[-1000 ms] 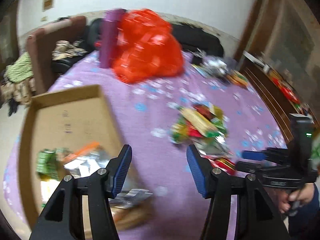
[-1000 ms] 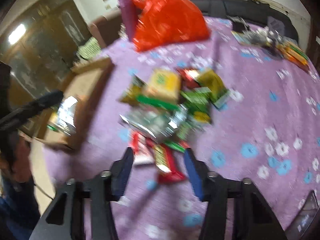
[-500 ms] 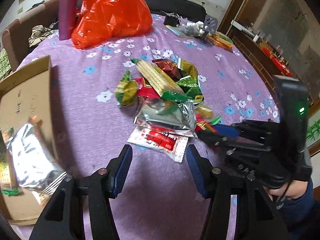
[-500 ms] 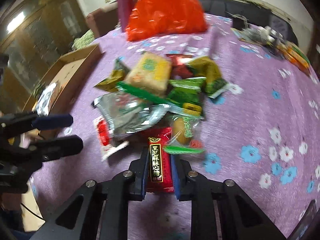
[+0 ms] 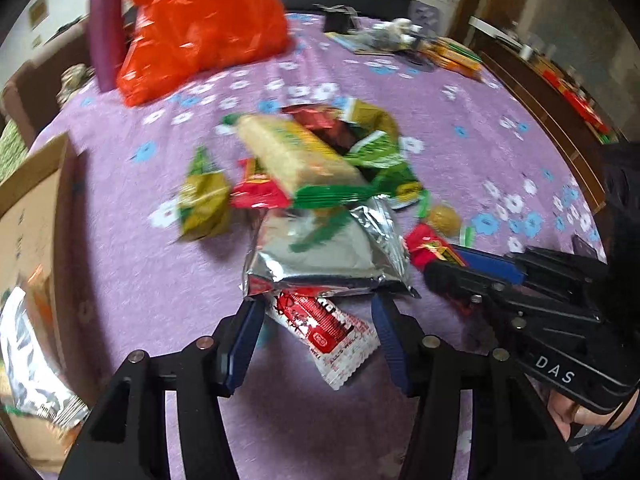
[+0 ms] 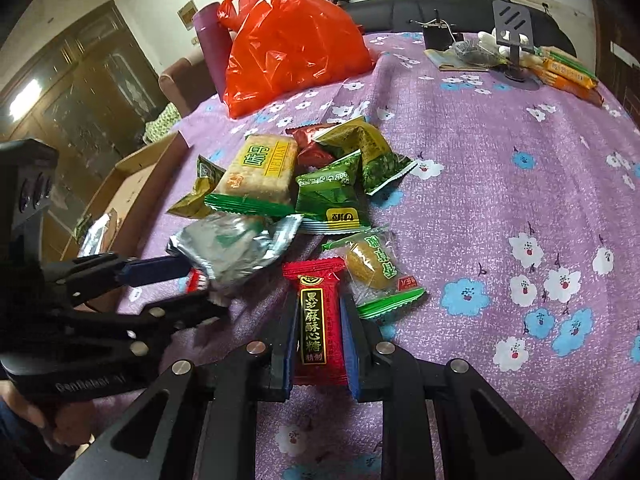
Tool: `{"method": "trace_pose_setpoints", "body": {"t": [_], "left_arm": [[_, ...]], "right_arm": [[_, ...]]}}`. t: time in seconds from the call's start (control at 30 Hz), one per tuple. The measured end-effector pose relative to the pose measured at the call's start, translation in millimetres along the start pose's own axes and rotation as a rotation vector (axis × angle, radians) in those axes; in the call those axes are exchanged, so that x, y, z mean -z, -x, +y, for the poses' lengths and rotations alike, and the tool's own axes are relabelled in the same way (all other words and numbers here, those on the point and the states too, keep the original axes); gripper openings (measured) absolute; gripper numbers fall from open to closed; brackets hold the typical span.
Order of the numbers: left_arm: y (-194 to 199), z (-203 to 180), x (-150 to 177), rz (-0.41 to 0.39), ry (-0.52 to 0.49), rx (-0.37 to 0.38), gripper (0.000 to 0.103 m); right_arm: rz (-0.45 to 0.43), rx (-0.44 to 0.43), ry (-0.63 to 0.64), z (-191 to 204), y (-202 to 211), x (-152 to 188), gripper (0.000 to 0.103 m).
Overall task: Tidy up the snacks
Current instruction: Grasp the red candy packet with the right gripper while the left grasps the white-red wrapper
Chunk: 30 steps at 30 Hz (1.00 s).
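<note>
A pile of snack packets lies on the purple flowered tablecloth point(image 6: 500, 184): a yellow cracker pack point(image 6: 260, 172), green packets point(image 6: 332, 196), a silver foil bag point(image 5: 332, 248). My right gripper point(image 6: 318, 332) is shut on a red candy packet point(image 6: 318, 320), also seen in the left wrist view point(image 5: 430, 244). My left gripper point(image 5: 318, 320) is open, its fingers either side of a red-and-white sachet point(image 5: 328, 332) at the silver bag's near edge. It shows in the right wrist view point(image 6: 180, 284).
A cardboard box point(image 5: 28, 220) with several packets stands at the left table edge. An orange plastic bag point(image 6: 288, 44) and a purple bottle point(image 6: 210, 44) stand at the back. Boxes and clutter point(image 6: 560, 68) lie at the far right.
My left gripper swung from over the box to the pile and now straddles the red-and-white sachet. My right gripper closed on the red candy packet and still holds it.
</note>
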<state>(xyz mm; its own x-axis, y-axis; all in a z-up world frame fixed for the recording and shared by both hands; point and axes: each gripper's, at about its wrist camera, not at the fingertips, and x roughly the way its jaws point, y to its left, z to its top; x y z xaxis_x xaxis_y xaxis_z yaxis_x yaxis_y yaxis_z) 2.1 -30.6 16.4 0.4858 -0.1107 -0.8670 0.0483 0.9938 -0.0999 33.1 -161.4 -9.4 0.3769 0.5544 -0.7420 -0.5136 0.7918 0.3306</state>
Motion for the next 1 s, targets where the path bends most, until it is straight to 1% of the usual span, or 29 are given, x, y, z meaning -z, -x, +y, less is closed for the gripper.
{"method": "trace_pose_setpoints", "body": {"t": [0.03,0.13,0.17,0.27,0.33,0.37,0.47,0.5,0.53,0.57,0.63,0.73,1.0], "left_arm": [[1,-6,1,0.001,-0.038,0.001,0.054],[9,-10,6,0.002,-0.08,0.017,0.054],[11,-8,7,0.003,-0.077,0.013,0.054],[8,1,7,0.02,-0.024,-0.009,0.054],[-1,3,5,0.038,0.016,0.009,0.054],[-2,3,5,0.038,0.025,0.014,0.054],[-6,-5,1,0.023,0.03,-0.008,0.053],[-8,-8,0,0.016,0.028,-0.024,0.052],[-9,-11,-1,0.012,0.024,-0.031,0.047],[-9,-13,-1,0.009,0.025,-0.026,0.044],[-9,-14,-2,-0.002,0.034,-0.007,0.031],[-9,-12,0,-0.017,0.046,0.027,0.023],[-9,-5,-3,-0.003,0.072,0.059,0.023]], "right_arm": [[-0.001,-0.01,-0.005,-1,0,0,0.021],[-0.002,-0.026,-0.015,-4,1,0,0.021],[-0.002,-0.029,-0.016,-4,1,0,0.021],[-0.001,-0.031,-0.013,-3,1,1,0.021],[-0.001,-0.038,-0.015,-3,2,2,0.021],[-0.001,-0.041,-0.015,-3,2,2,0.021],[-0.004,-0.041,-0.017,-4,3,3,0.021],[-0.005,-0.041,-0.016,-4,3,3,0.021],[-0.006,-0.039,-0.014,-4,3,3,0.021],[-0.007,-0.038,-0.011,-3,4,3,0.021],[-0.011,-0.041,-0.005,-2,5,4,0.021],[-0.012,-0.04,0.001,0,5,5,0.021],[-0.006,-0.043,0.0,0,3,6,0.021]]}}
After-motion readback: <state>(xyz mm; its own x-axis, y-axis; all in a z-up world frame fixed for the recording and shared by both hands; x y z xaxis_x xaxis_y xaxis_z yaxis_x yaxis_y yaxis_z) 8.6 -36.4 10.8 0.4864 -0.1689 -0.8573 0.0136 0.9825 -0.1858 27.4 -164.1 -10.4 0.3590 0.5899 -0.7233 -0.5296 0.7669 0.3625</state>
